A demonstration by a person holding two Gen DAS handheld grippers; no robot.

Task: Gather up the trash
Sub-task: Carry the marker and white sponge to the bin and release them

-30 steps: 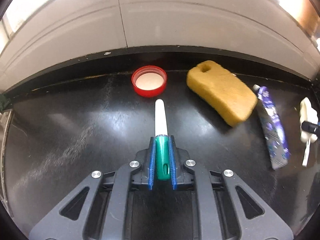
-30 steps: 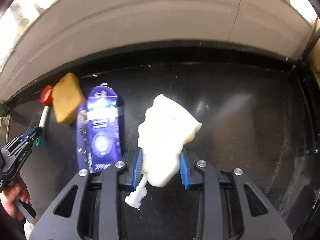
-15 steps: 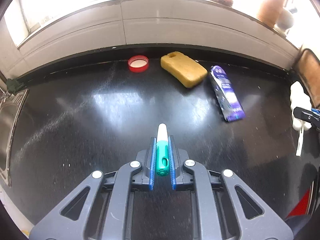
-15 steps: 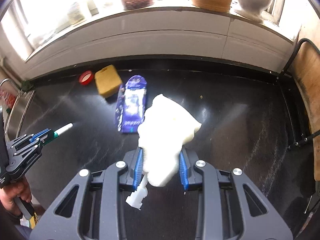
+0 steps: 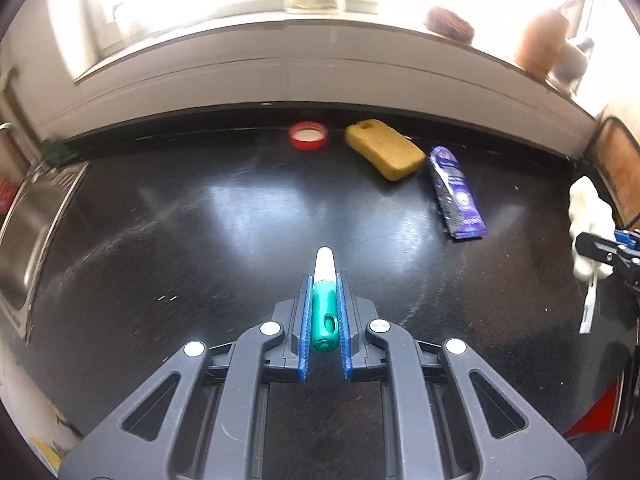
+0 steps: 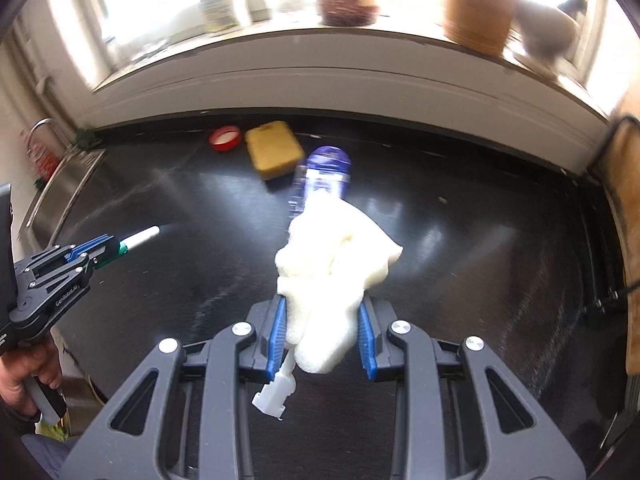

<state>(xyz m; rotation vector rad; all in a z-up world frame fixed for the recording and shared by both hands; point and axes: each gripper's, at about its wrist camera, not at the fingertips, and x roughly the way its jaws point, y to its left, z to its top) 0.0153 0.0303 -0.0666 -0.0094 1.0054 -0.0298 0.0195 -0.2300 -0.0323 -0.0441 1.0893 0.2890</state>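
My left gripper [image 5: 324, 284] is shut on a green and white marker [image 5: 324, 300], held above the black counter [image 5: 200, 240]. It also shows at the left of the right wrist view [image 6: 116, 246]. My right gripper [image 6: 322, 308] is shut on a crumpled white tissue [image 6: 332, 264] with a white plastic piece [image 6: 276, 390] hanging below it. The tissue shows at the right edge of the left wrist view [image 5: 588, 216]. A purple wrapper [image 5: 456, 196] lies on the counter, partly hidden behind the tissue in the right wrist view [image 6: 326, 172]. A red lid [image 5: 308, 135] lies near the back wall.
A yellow sponge [image 5: 384, 154] lies between the lid and the wrapper. A steel sink [image 5: 24, 232] is at the left. A white tiled wall [image 5: 320, 76] backs the counter, with jars on the sill above. A wooden board [image 6: 632, 240] stands at the right.
Both grippers have pulled back and up from the counter with their loads, so the lid, sponge and wrapper look smaller and farther away.
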